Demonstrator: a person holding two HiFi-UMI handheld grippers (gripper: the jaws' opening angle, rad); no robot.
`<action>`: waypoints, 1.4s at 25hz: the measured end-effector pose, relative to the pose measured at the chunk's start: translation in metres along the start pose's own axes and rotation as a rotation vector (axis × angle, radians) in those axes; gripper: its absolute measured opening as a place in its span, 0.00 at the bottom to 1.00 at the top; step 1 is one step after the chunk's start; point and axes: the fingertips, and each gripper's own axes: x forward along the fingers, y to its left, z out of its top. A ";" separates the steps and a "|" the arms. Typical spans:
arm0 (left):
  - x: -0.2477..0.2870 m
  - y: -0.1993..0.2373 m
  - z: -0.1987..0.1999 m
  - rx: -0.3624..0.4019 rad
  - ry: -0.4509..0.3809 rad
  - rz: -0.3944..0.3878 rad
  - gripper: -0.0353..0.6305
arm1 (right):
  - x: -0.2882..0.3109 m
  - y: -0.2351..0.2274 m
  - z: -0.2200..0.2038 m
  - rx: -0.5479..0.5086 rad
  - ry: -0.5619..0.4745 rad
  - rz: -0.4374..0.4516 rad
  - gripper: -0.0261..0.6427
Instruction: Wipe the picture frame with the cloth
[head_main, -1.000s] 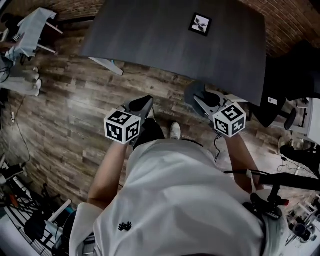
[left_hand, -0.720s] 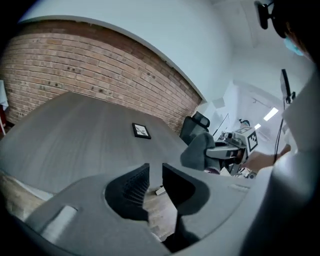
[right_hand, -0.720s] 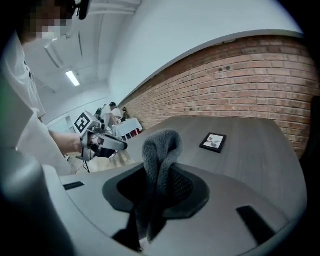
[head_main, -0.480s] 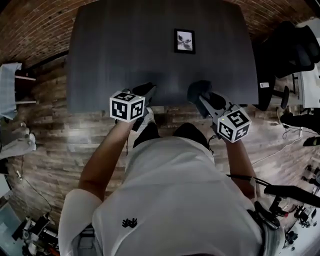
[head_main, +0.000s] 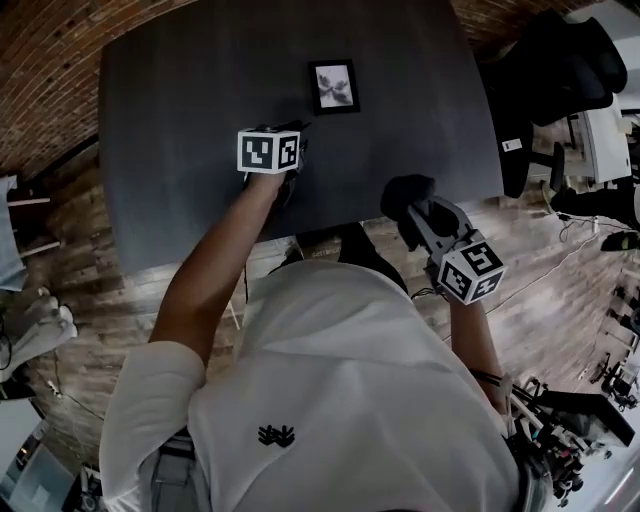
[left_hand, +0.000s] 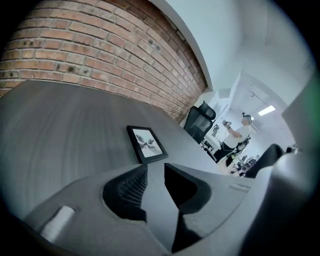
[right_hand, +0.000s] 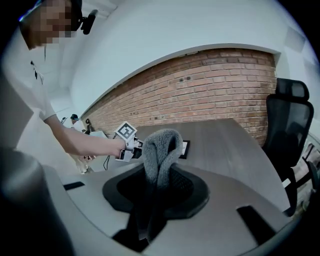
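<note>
A small black picture frame (head_main: 334, 86) lies flat on the dark grey table (head_main: 180, 120), toward its far side. My left gripper (head_main: 296, 132) reaches over the table and stops just short of the frame's near edge; its jaws stand open and hold nothing. Seen from the left gripper view, the frame (left_hand: 146, 143) lies just beyond that gripper (left_hand: 155, 186). My right gripper (head_main: 410, 208) hovers at the table's front right edge, shut on a grey fluffy cloth (head_main: 403, 197). In the right gripper view the cloth (right_hand: 161, 150) sticks up between the jaws and hides part of the frame (right_hand: 185, 148).
A black office chair (head_main: 556, 62) stands off the table's right end, also seen as the chair (right_hand: 290, 122) in the right gripper view. A brick wall (left_hand: 100, 55) runs behind the table. Wooden floor (head_main: 80, 300) lies on the near side.
The person has stepped up to the table. The left gripper has moved forward over the tabletop toward the frame; the right gripper with the cloth now sits at the table's front edge.
</note>
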 end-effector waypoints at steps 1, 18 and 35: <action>0.007 0.008 0.004 -0.005 0.003 0.022 0.20 | 0.000 -0.002 0.001 0.007 -0.003 -0.001 0.20; 0.120 0.050 0.029 -0.135 0.008 0.336 0.21 | 0.016 -0.168 0.015 0.005 0.093 0.147 0.20; 0.109 0.033 0.017 -0.180 -0.011 0.447 0.17 | 0.036 -0.216 0.028 -0.047 0.095 0.273 0.20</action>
